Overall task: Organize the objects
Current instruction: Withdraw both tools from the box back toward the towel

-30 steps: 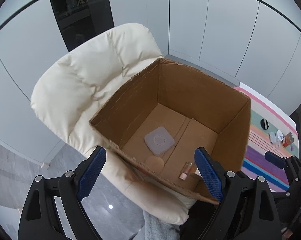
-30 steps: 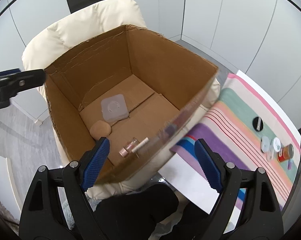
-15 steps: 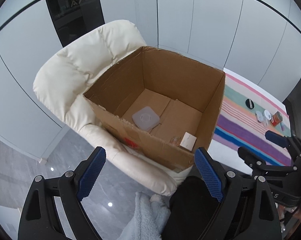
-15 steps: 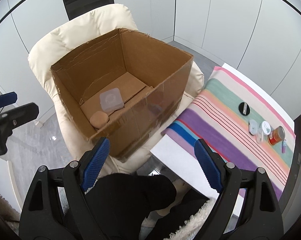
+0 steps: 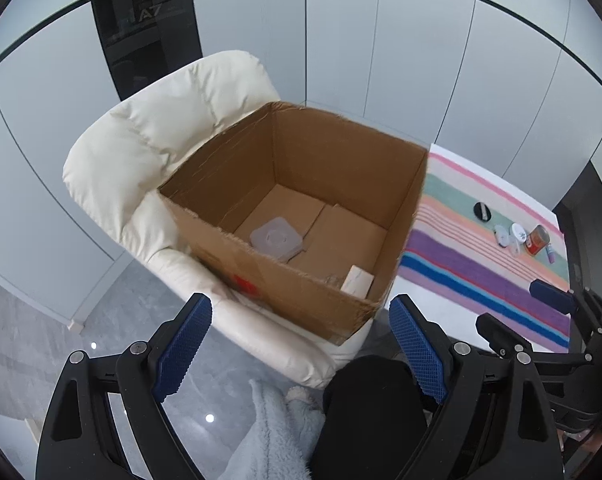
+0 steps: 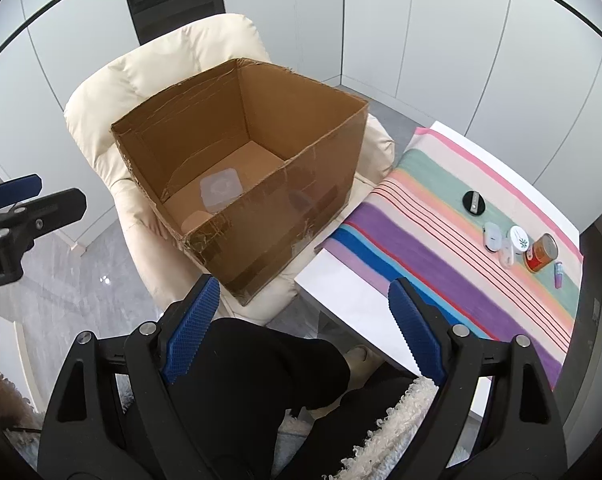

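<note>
Claws: left claw (image 5: 301,344) and right claw (image 6: 303,330) both spread, empty
Objects: small red can (image 6: 540,258) and jars on striped surface (image 6: 421,248); cardboard box (image 6: 257,184) on armchair (image 6: 101,92)
Risk: clustered jars may topple when one is pinched

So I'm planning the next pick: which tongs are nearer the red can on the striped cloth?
Right. The right tongs hang by the table edge nearer the red can; the left tongs sit farther off, before the cardboard box.

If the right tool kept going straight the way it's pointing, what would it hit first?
Probably the near corner of the cardboard box on the cream armchair. The open right tool holds nothing; depth is uncertain, and it may run just below it.
</note>
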Available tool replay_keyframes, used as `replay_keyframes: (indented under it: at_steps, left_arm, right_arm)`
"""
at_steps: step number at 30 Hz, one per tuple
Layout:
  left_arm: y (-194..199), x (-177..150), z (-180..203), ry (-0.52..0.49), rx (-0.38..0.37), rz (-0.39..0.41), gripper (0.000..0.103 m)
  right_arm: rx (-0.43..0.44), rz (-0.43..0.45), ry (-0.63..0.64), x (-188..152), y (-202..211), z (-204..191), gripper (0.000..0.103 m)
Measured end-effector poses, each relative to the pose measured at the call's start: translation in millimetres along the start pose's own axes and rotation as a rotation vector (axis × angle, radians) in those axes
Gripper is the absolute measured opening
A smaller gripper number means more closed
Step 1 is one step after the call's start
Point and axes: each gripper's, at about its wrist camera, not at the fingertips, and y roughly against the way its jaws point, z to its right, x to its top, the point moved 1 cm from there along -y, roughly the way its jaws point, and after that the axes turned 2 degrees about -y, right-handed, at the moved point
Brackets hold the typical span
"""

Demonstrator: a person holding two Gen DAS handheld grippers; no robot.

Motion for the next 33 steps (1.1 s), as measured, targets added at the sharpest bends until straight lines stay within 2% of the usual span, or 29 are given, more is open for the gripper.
replay_keyframes:
  at_steps: [5, 14, 19, 27, 33]
  left_arm:
    - [-6, 4, 17, -0.042, -0.004, -0.005, 0.091]
    - [-19, 14, 61, -0.116, -0.057, -0.03, 0.091]
    - [-33, 17, 97, -0.178, -0.107, -0.078, 0.091]
    - [-35, 20, 152, -0.283, -0.167, -0.085, 0.091]
    - [-41, 19, 189, -0.338, -0.217, -0.121, 0.091]
  right_arm:
    - [-0.021, 0.011, -0.042, -3, 6, 16, 0.089]
    - [-0.059, 0.005, -0.112, -16, 10, 52, 0.089]
    - [-0.091, 0.002, -0.166, -28, 13, 80, 0.089]
    - [-0.131, -0.004, -0.268, -49, 23, 126, 0.089]
    - [-0.179, -0.003, -0.345, -69, 33, 163, 0.089]
